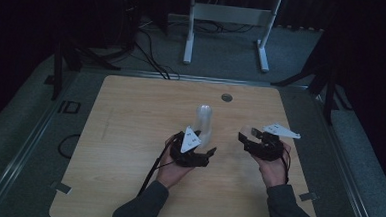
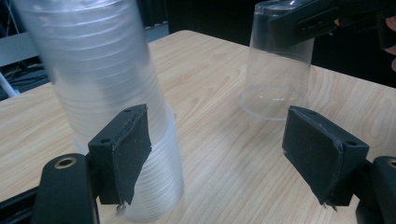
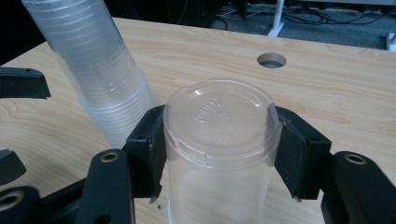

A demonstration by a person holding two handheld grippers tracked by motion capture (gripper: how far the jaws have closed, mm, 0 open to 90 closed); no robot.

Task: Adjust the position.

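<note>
A tall stack of clear plastic cups [image 1: 204, 120] stands upside down on the wooden table [image 1: 129, 135]. My left gripper [image 1: 204, 145] sits just in front of the stack, open. In the left gripper view the stack [image 2: 100, 88] is beside the left pad [image 2: 128, 154], and the jaws are wide apart [image 2: 217, 126]. My right gripper [image 1: 247, 135] is to the right, shut on a single clear cup [image 3: 219, 140] turned bottom up. That single cup [image 2: 278, 65] has its rim at or just above the tabletop. The stack [image 3: 100, 79] leans at the left of the right gripper view.
A round cable hole [image 1: 226, 97] lies in the table behind the stack. A white desk frame [image 1: 230, 20] and cables [image 1: 151, 56] are on the floor beyond the far edge. Dark stands flank the table.
</note>
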